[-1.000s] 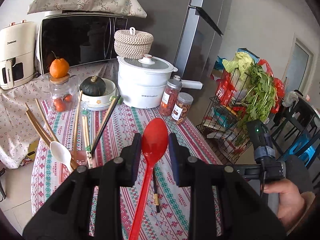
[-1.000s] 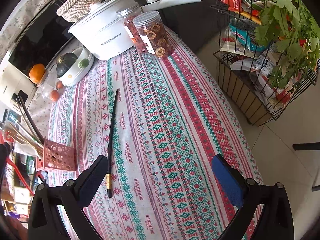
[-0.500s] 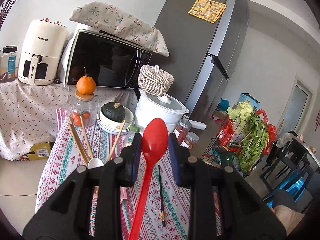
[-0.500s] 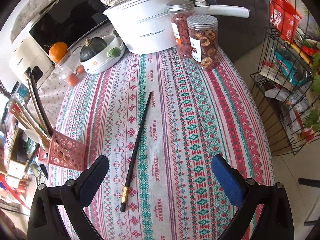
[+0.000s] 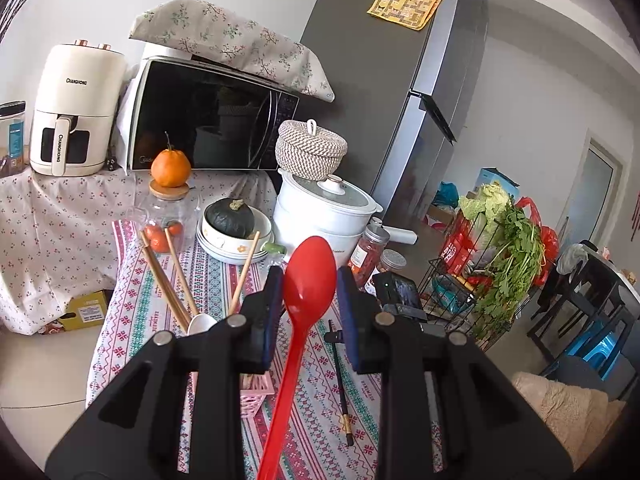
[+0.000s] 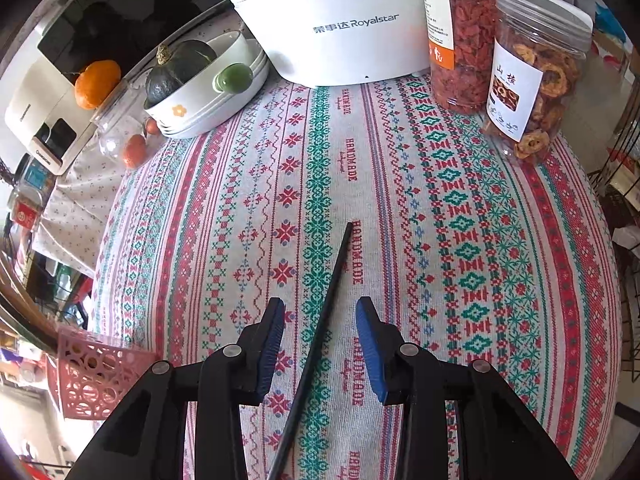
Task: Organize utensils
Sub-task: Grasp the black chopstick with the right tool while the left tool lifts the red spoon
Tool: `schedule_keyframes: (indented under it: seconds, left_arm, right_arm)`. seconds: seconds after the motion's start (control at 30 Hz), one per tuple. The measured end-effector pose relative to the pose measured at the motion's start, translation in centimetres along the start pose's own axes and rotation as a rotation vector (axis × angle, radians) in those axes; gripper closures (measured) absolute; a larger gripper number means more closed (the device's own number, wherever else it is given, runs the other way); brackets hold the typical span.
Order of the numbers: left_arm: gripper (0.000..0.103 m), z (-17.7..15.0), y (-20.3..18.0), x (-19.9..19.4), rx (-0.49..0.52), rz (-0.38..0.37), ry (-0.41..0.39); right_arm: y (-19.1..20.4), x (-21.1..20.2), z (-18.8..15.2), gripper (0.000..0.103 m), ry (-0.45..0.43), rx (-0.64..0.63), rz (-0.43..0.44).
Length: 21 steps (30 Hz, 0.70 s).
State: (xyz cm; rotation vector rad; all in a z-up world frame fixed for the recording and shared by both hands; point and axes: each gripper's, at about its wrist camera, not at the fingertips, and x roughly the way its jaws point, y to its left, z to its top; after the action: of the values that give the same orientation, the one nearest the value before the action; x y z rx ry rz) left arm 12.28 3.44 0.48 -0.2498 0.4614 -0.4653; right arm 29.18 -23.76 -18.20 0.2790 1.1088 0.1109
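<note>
My left gripper (image 5: 309, 304) is shut on a red plastic spoon (image 5: 306, 300), held above the table with its bowl pointing up. Below it stands a pink perforated holder (image 5: 252, 394) with wooden chopsticks (image 5: 172, 280) and a white spoon (image 5: 201, 323). A black chopstick (image 6: 320, 320) lies on the patterned tablecloth (image 6: 460, 240); it also shows in the left wrist view (image 5: 340, 376). My right gripper (image 6: 320, 336) is low over the table, its jaws apart on either side of the black chopstick without touching it. The pink holder (image 6: 92, 376) sits to its left.
A white Royalstar pot (image 6: 340, 20) and two snack jars (image 6: 532, 68) stand at the far side. Stacked bowls hold a dark squash (image 6: 180, 64). A glass jar with an orange on top (image 5: 170, 200), a microwave (image 5: 212, 116), an air fryer (image 5: 76, 112) and a wire vegetable rack (image 5: 492, 268) surround the table.
My left gripper rose and pulled back with the red spoon. My right gripper moved down and forward over the black chopstick and narrowed its jaws around it.
</note>
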Motion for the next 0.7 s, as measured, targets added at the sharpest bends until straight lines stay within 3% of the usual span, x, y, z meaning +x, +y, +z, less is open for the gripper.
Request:
schedule_keyframes:
  seconds: [0.1,0.27,0.33,0.37,0.53,0.7]
  left_arm:
    - [0.074,-0.3,0.4,0.5,-0.014,0.006,0.02]
    - [0.074,-0.6,0.4,0.7,-0.018,0.01,0.03]
    - [0.074,-0.7,0.3,0.7,-0.015,0.011,0.032]
    - [0.074,-0.8,0.2,0.8,-0.013,0.013,0.033]
    - [0.074,-1.0,0.2,0.5,-0.011,0.019,0.03]
    - [0.074,-0.6,0.2,-0.5,-0.021,0.014,0.001]
  right_arm:
    - [0.8,1.1,0.0,0.08,0.015,-0.038,-0.059]
    - [1.5,1.2,-0.1,0.082,-0.003,-0.057,-0.104]
    - [1.9,1.2,-0.4,0.093,-0.009,-0.085,-0.149]
    - [2.1,1.4,-0.6,0.093,-0.011,-0.093,-0.16]
    - [1.0,0.2,-1.6,0.098,-0.015,-0.04,-0.095]
    - [1.6,-4.2,-3.1,0.098,-0.08,-0.079,-0.082]
